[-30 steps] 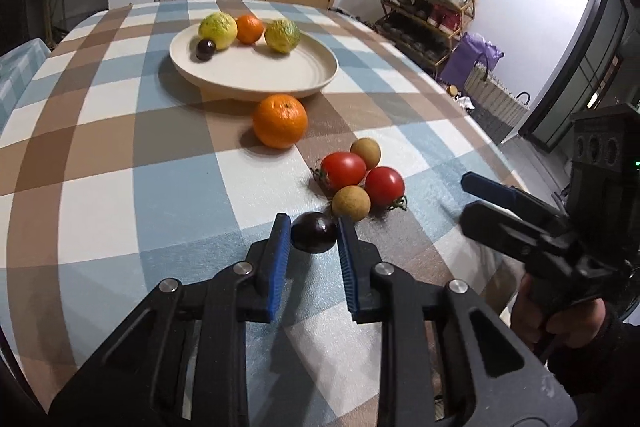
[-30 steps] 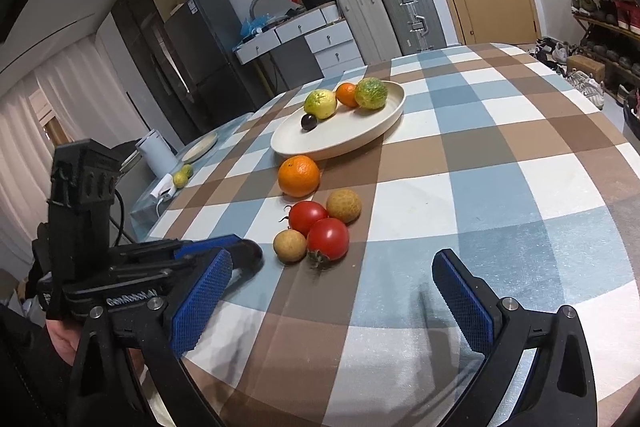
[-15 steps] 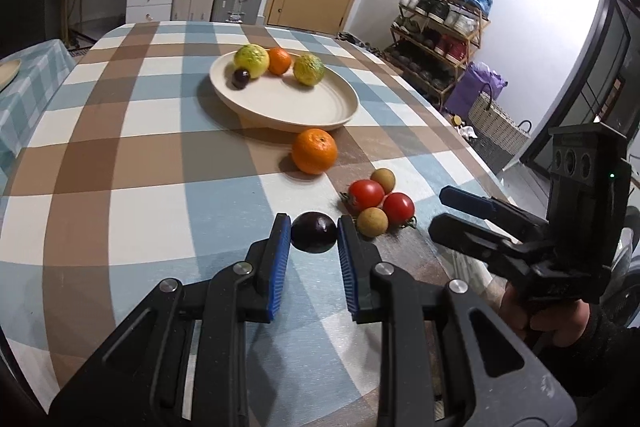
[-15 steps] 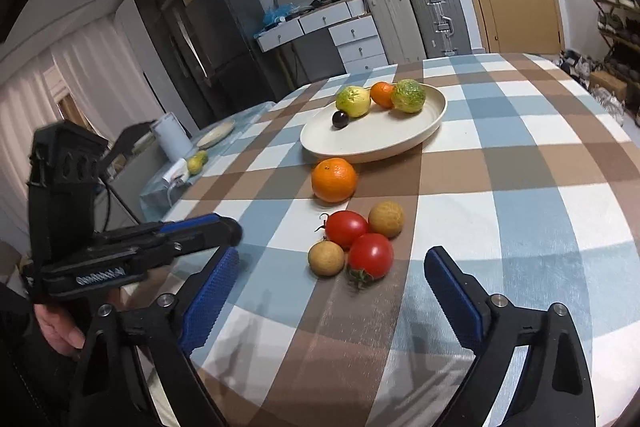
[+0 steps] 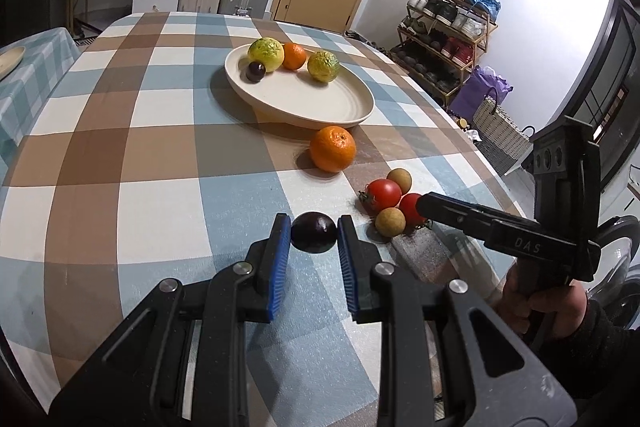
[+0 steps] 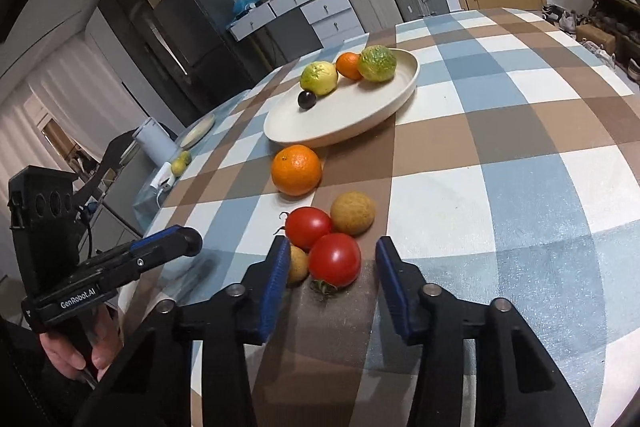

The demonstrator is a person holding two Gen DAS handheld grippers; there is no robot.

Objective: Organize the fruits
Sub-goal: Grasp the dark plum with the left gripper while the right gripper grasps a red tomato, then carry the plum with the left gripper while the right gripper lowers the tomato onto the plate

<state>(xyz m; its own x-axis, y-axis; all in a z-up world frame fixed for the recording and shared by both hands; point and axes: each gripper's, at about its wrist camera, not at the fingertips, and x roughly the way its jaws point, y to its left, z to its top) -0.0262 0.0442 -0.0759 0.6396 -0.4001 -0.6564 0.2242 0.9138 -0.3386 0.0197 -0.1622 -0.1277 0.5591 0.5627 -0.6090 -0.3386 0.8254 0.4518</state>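
Note:
My left gripper (image 5: 313,237) is shut on a dark purple plum (image 5: 313,237) and holds it above the checked tablecloth. My right gripper (image 6: 332,259) is open, its jaws on either side of the nearer red tomato (image 6: 334,259), not touching it. A second tomato (image 6: 308,227) and two tan round fruits (image 6: 353,213) lie beside it. A large orange (image 6: 296,169) lies in front of the cream plate (image 6: 344,123). The plate holds two yellow-green citrus, a small orange and a dark plum (image 6: 307,100).
The table edge runs close on the right in the left wrist view (image 5: 472,147). A shoe rack (image 5: 448,27) and basket stand beyond it. A side table with a white cup (image 6: 154,143) stands left of the table. Suitcases and drawers line the far wall.
My right gripper has moved forward and narrowed around the nearer tomato. My left gripper has risen and drawn back a little, with the plum still in it.

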